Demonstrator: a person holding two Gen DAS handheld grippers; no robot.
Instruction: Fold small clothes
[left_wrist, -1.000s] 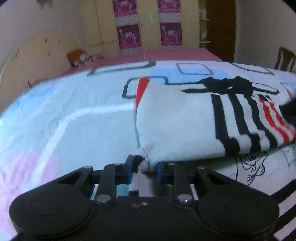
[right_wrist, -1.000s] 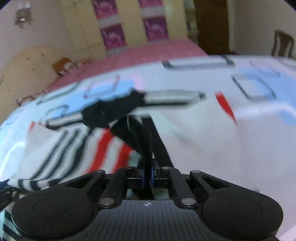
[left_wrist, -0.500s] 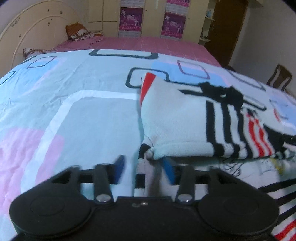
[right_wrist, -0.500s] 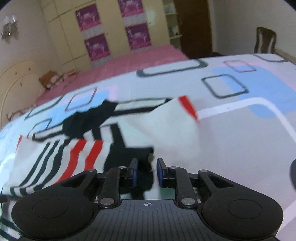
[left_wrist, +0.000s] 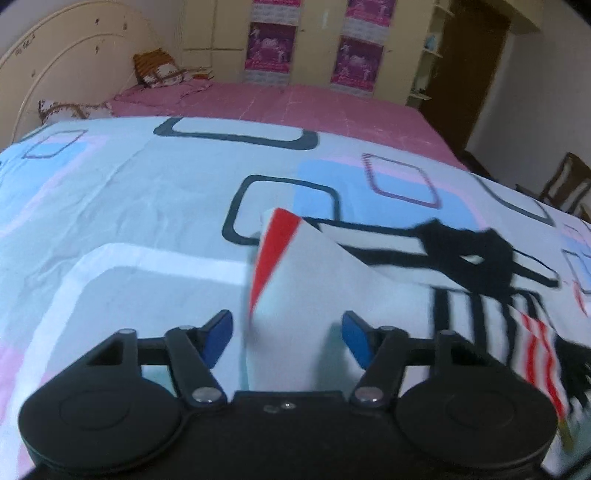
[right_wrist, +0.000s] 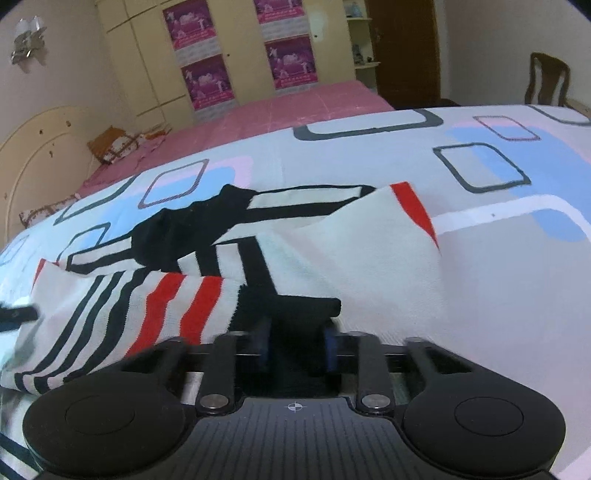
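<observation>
We are letting go: left gripper (left_wrist: 287, 334) jaws, wide around the sweater (left_wrist: 325, 295), are closing; right gripper (right_wrist: 297, 345) jaws, narrowly parted, closing too.

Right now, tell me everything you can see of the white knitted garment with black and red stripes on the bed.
The white knitted garment with black and red stripes lies partly folded on the patterned bedsheet. It looks like soft knit: a plain white panel with a red-edged corner, thick black bands, thinner black and red stripes at one end, and a black collar-like part. The left gripper, jaws closing, straddles its white edge without pressing. The right gripper has a black edge between its closing jaws; contact is unclear.
</observation>
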